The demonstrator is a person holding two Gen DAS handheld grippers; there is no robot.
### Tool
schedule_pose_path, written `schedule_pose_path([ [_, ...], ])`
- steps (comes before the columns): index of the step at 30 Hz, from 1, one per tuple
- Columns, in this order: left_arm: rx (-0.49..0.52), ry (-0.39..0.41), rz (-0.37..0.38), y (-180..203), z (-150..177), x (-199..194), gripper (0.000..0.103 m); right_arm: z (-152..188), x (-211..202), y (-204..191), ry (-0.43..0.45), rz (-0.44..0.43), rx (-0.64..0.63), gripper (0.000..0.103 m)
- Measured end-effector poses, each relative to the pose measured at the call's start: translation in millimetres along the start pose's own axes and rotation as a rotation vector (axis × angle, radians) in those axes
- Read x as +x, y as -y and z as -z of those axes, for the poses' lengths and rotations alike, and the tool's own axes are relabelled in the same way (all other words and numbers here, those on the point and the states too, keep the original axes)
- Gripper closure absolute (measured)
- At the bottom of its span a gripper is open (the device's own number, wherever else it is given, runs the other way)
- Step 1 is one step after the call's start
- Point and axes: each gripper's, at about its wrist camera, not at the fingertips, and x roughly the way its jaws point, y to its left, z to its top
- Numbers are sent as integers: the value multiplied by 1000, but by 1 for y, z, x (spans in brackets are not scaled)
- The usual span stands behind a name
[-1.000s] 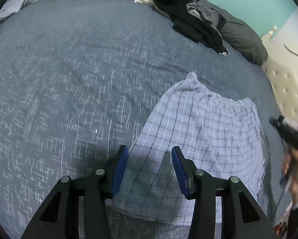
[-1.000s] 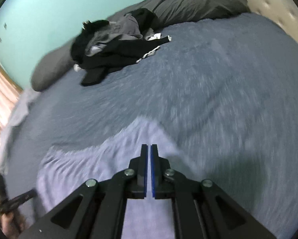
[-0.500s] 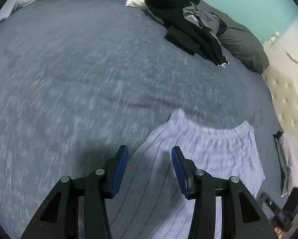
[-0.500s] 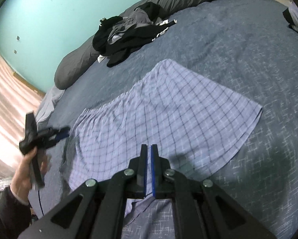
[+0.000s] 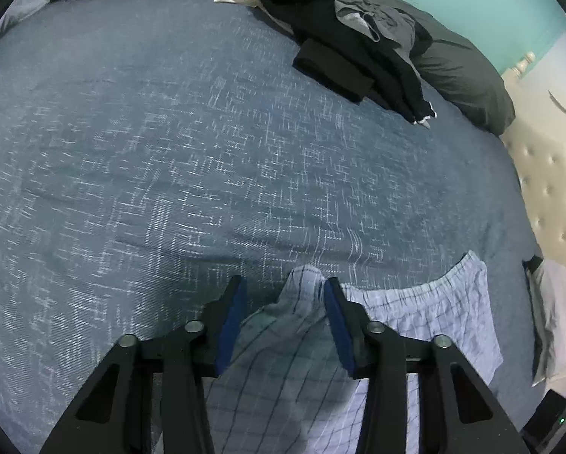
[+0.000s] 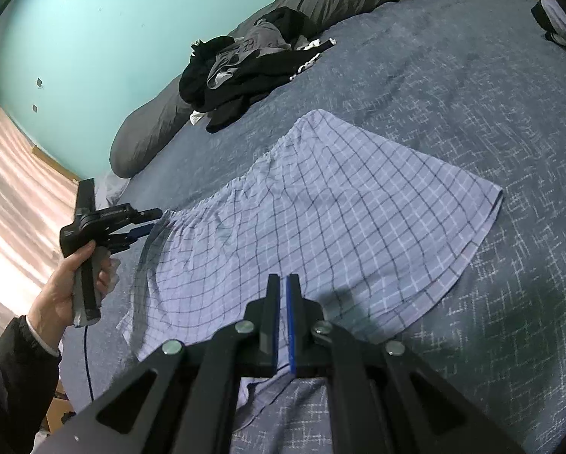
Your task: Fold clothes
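Observation:
Light blue plaid shorts (image 6: 321, 208) lie spread flat on the dark blue bedspread (image 6: 472, 94). In the left wrist view one waistband corner of the shorts (image 5: 434, 321) bulges up between the blue pads of my left gripper (image 5: 283, 280). Its jaws are closing; the right pad is at the cloth and the left pad stands apart from it. The right wrist view shows a hand holding that left gripper (image 6: 150, 223) at the shorts' left corner. My right gripper (image 6: 283, 277) is shut with nothing seen between its pads, low over the near hem.
A heap of dark clothes (image 5: 351, 38) (image 6: 245, 72) lies at the head of the bed against grey pillows (image 5: 464, 75). A tufted headboard (image 5: 548, 196) borders one side, with a folded grey item (image 5: 551, 302) beside it. A striped curtain (image 6: 10, 189) hangs past the bed's left edge.
My left gripper has slid along the shorts to the waistband corner and its jaws have narrowed. The right gripper swung in over the hem, then held still.

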Motion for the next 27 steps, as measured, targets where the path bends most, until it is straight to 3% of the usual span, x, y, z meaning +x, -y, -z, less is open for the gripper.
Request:
schedule_pose_path([
  [3, 18, -6, -8, 2, -3, 4, 93, 0, -1, -2, 5, -11, -5, 100],
  [6, 21, -1, -19, 1, -6, 5, 102, 1, 1, -1, 5, -16, 1, 100],
  [12, 28, 1, -46, -2, -17, 8, 103, 2, 3, 0, 2, -16, 3, 100],
  [18, 24, -15, -16, -2, -15, 7, 102, 3, 3, 3, 3, -22, 8, 100],
  [22, 35, -21, -5, -1, -11, 7, 96, 2, 3, 3, 6, -26, 11, 100],
  [24, 27, -20, 7, 0, -9, 8, 80, 2, 3, 3, 6, -28, 10, 100],
  [27, 4, -14, 43, 0, -9, 6, 73, 2, 3, 2, 8, -32, 7, 100],
])
